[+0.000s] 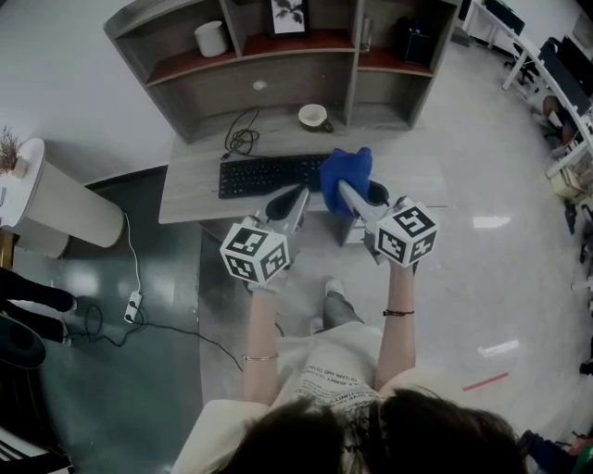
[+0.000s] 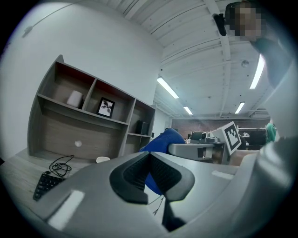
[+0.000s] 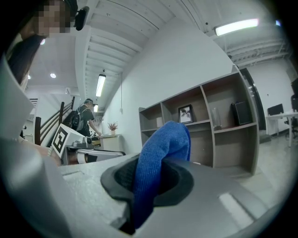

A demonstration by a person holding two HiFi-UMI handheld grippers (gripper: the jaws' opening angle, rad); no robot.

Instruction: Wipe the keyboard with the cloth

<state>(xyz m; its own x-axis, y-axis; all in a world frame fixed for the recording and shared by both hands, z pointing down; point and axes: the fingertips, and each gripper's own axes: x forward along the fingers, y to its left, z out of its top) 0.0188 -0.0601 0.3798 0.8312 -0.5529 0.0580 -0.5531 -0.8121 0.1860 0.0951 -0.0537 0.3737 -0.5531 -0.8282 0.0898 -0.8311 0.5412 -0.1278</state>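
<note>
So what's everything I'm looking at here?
keyboard: one, black, on the desk.
cloth: one, blue, at the keyboard's right end.
desk: one, grey wood, carrying a shelf unit.
cable: one, black, coiled behind the keyboard.
cup: one, white, on the desk's back.
pot: one, white, top-left shelf.
picture frame: one, dark, top-middle shelf.
power strip: one, white, on the floor, left.
left gripper: one, grey, shut, empty, beside the cloth.
right gripper: one, grey, shut on the cloth.

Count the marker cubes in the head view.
2. One marker cube rides behind the left claw, which is shut with nothing in it. The other marker cube rides behind the right claw, which is shut on the blue cloth. None appears hidden.
</note>
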